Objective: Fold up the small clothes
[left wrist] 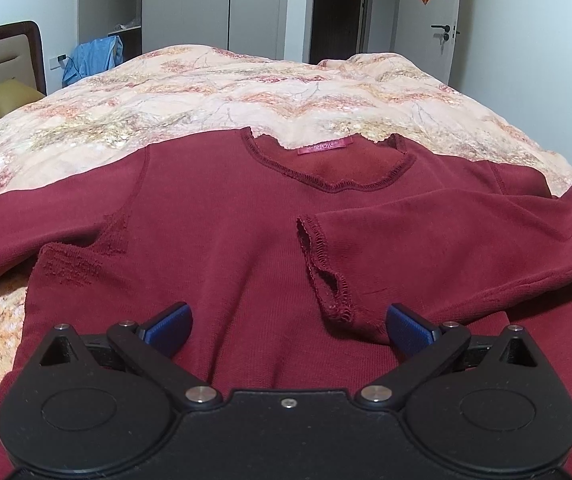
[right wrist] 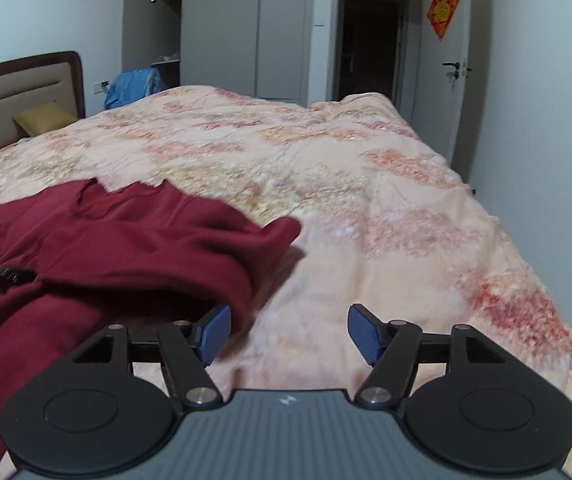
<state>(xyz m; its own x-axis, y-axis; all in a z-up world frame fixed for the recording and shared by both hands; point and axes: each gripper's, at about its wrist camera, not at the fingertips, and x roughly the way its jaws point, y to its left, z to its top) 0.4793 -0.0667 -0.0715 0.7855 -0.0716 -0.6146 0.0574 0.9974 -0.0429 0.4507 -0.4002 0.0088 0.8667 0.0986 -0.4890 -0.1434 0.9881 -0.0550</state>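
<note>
Maroon top (left wrist: pixel 214 216) lies on the quilt (left wrist: pixel 246 92) — one sleeve (left wrist: pixel 445 232) folded across; both tongs — left gripper (left wrist: pixel 287 330), right gripper (right wrist: pixel 287 334) — gape empty.

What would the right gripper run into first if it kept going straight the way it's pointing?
Probably the floral quilt: the right gripper is open and angled down at bare bedding. The red shirt lies off to its left, likely out of line.

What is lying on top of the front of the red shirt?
One sleeve is folded across the red shirt, its cuff near the middle. The fabric beneath that sleeve is covered.
</note>
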